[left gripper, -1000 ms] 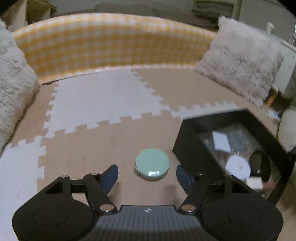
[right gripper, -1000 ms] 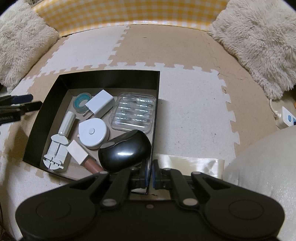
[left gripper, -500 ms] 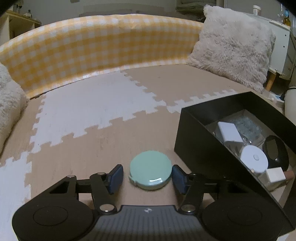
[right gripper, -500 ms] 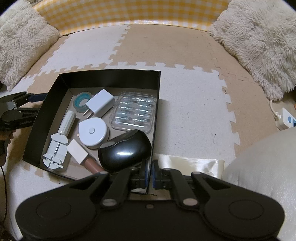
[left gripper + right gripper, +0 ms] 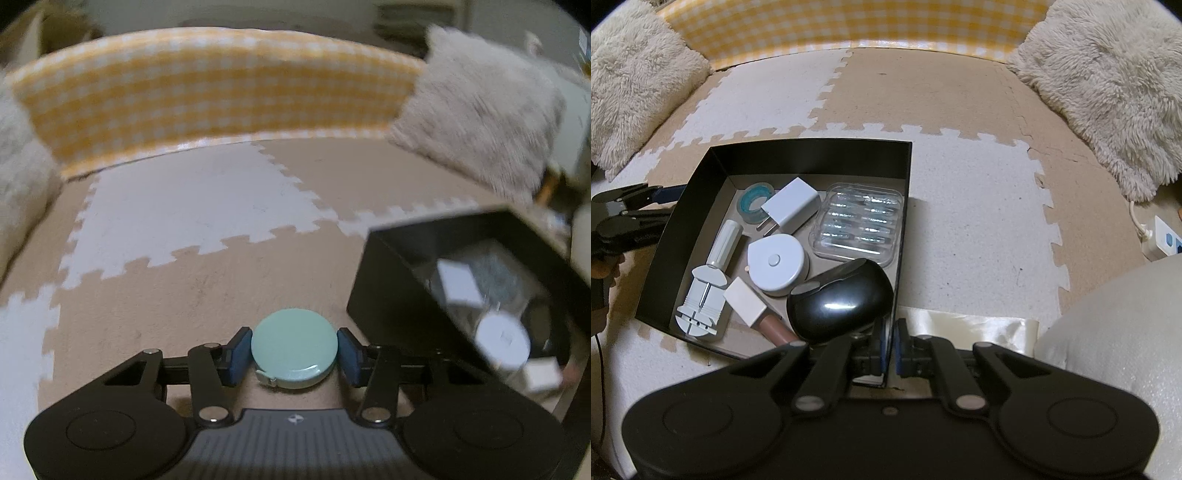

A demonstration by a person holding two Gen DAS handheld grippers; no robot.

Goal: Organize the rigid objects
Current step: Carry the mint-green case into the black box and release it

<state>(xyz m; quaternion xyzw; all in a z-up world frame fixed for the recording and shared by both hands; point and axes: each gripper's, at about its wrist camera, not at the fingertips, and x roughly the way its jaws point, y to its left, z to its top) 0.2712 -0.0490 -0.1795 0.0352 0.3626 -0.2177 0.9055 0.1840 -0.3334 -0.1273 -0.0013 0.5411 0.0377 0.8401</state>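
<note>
A mint-green round case (image 5: pixel 294 341) lies on the tan foam mat just left of the black box (image 5: pixel 388 295). My left gripper (image 5: pixel 294 355) is closing on it, and both blue pads (image 5: pixel 236 356) touch its sides. My right gripper (image 5: pixel 891 347) is shut on the near right wall of the black box (image 5: pixel 812 155). Inside the box lie a black mouse (image 5: pixel 842 299), a white round tape measure (image 5: pixel 775 264), a white charger (image 5: pixel 792 206), a clear plastic case (image 5: pixel 860 225), a teal tape roll (image 5: pixel 755 197) and a white tool (image 5: pixel 705 299). In the right wrist view the left gripper (image 5: pixel 665 201) shows at the box's left side.
A yellow gingham bolster (image 5: pixel 221 92) borders the far edge of the mat. Fluffy cushions (image 5: pixel 1108 92) sit at the back corners. A power strip (image 5: pixel 1161 242) lies at the right edge, a glossy cream sheet (image 5: pixel 967 325) beside the box, and a pale cushion (image 5: pixel 1108 350) near right.
The left gripper's jaws have narrowed from wide apart to touching the mint-green case. The left view has shifted slightly and blurred. The right gripper and the box have stayed still.
</note>
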